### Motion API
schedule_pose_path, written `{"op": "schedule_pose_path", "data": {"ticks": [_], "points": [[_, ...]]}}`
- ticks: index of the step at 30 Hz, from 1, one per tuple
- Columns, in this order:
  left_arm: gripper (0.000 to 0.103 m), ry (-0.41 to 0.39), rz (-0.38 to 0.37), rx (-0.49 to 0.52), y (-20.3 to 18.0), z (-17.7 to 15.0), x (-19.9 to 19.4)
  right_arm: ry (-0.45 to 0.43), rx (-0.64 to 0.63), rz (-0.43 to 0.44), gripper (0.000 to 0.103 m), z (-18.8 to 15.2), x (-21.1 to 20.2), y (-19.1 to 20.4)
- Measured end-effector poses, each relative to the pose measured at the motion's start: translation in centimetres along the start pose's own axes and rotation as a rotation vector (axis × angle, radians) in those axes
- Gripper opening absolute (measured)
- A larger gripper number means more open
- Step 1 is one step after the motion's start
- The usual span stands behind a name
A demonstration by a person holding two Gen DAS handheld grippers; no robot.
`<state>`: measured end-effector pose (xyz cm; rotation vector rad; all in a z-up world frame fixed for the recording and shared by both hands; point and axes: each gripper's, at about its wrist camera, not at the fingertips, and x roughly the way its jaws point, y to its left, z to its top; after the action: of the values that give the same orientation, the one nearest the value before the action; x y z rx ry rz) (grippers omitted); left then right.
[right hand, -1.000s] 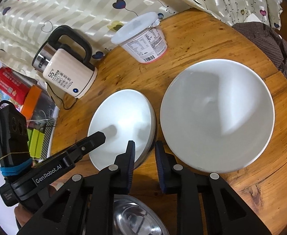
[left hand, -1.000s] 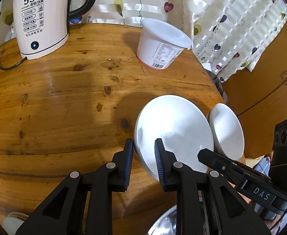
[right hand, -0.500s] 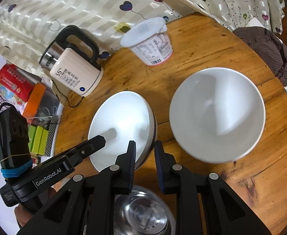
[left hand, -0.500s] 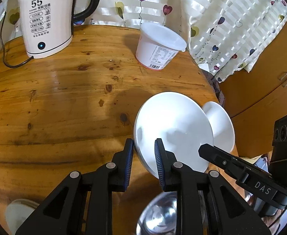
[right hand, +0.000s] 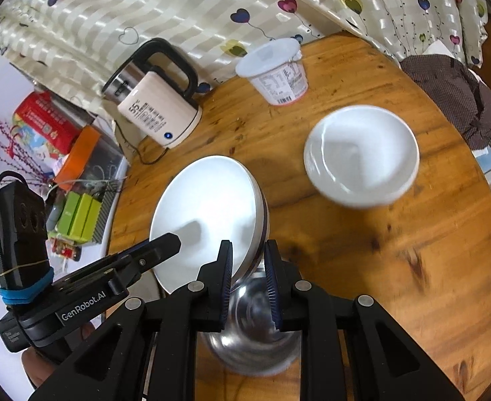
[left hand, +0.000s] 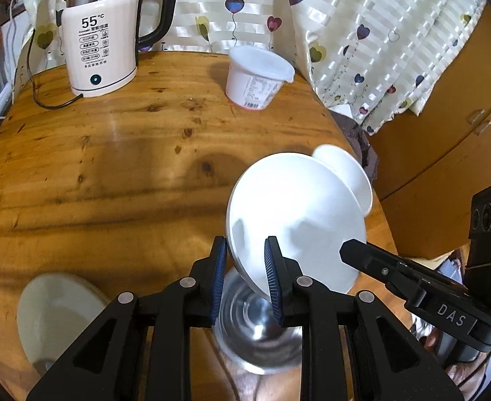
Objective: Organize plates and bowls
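Both hand-held grippers carry one white plate together, clear of the round wooden counter [left hand: 111, 167]. The left hand-held gripper [left hand: 243, 279] is clamped on the plate's [left hand: 295, 214] near-left rim, and the right hand-held gripper [right hand: 247, 280] is clamped on its near-right rim, so that the white plate [right hand: 208, 214] hangs tilted between them. Right under it, at the near edge of the counter, stands a steel bowl [left hand: 259, 327], also seen in the right wrist view [right hand: 252, 327].

The step in hand looks like the carry: the plate is up and on its way to a stacking place. A white bowl [right hand: 362, 157] sits farther off to the right on the counter, and a pale dish [left hand: 58, 314] lies near the left edge. Which of these is the target cannot be told.

The next move calls for both grippers travelling at one pace, so that the plate neither twists nor slips from the two pinched spots. It should be levelled before lowering, then set down flat with both grips let go together. The kettle [left hand: 101, 40] and the lidded tub [left hand: 257, 80] at the far side stand well apart from this.
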<state>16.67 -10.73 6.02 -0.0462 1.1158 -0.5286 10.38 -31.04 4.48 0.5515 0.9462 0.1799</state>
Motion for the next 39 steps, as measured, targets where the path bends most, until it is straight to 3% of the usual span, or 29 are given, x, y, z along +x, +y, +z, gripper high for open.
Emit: {"op": "schedule_pose_path", "data": {"ticks": [14,34,39], "points": [[0.023,0.066,0.012,-0.029,-0.5,-5.1,1.2,0.085,0.029,-0.015,0.019,-5.1,0.2,-2.0],[0.023,0.132,-0.015,-0.055,0.5,-6.5,2.9,0.136,-0.018,-0.084,0.022,-5.8,1.5,-1.8],[0.023,0.123,-0.001,-0.036,0.1,-6.6,2.9,0.136,-0.051,-0.089,0.03,-5.8,1.6,-1.3]]}}
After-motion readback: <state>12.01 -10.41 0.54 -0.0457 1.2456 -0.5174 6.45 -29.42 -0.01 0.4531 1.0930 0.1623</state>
